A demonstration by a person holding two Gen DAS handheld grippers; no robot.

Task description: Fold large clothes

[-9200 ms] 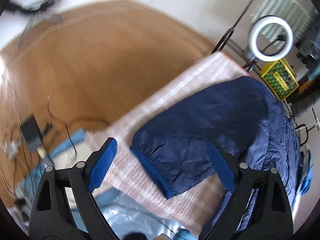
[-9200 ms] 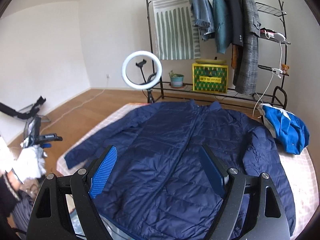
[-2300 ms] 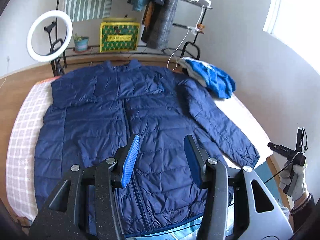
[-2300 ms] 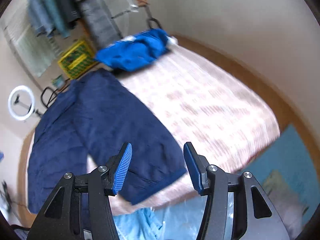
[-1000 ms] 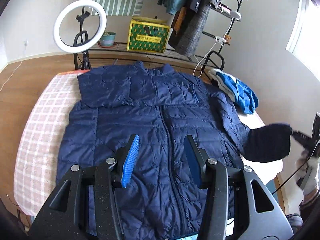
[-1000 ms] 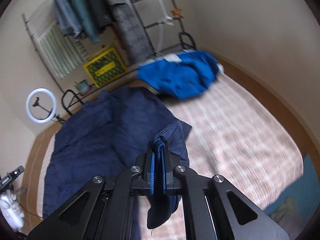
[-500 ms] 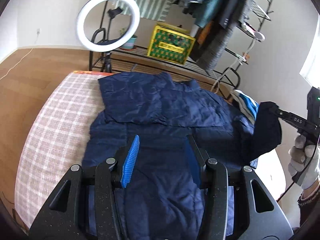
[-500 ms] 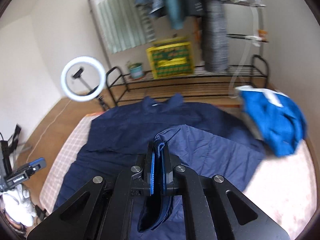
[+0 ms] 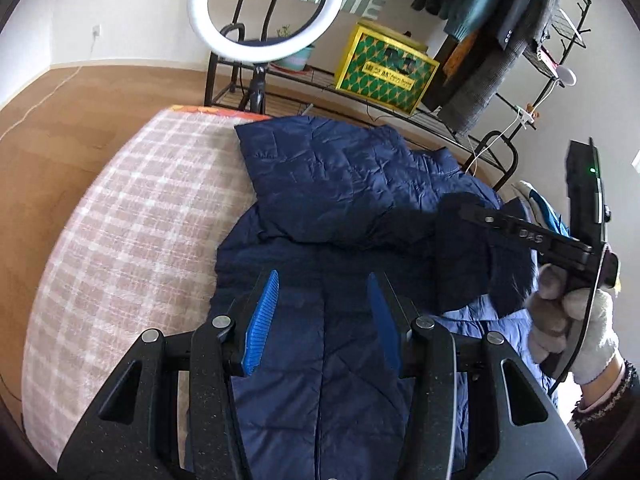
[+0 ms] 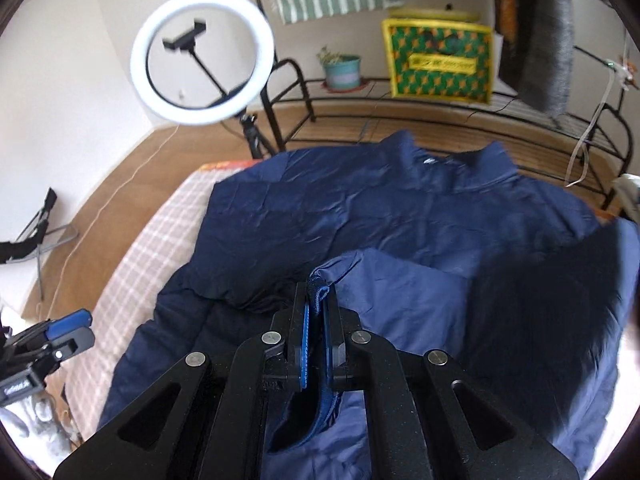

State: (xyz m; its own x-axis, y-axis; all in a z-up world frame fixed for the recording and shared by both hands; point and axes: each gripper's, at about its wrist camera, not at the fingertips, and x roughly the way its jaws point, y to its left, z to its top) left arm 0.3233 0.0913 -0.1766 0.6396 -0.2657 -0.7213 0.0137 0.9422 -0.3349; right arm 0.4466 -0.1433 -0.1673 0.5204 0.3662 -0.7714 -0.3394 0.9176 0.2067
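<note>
A large navy quilted jacket [image 9: 340, 184] lies front up on the bed, its left sleeve folded in across the chest. It also shows in the right wrist view [image 10: 380, 208]. My left gripper [image 9: 322, 312] is open and empty, hovering over the jacket's lower front by the zip. My right gripper [image 10: 316, 308] is shut on the cuff of the right sleeve [image 10: 404, 304] and holds it lifted over the jacket's body. From the left wrist view the right gripper [image 9: 464, 210] reaches in from the right with the dark sleeve hanging from it.
The bed has a pink checked cover [image 9: 132, 216]. A ring light [image 9: 266, 4] stands at the bed's head, with a clothes rack [image 9: 500, 28], a yellow-green box [image 9: 386, 68] and a plant pot [image 10: 342, 70] behind. A blue garment [image 9: 548, 216] lies at the far right.
My right gripper has carried the sleeve cuff further left over the jacket's chest. My left gripper has moved closer to the jacket and stays open.
</note>
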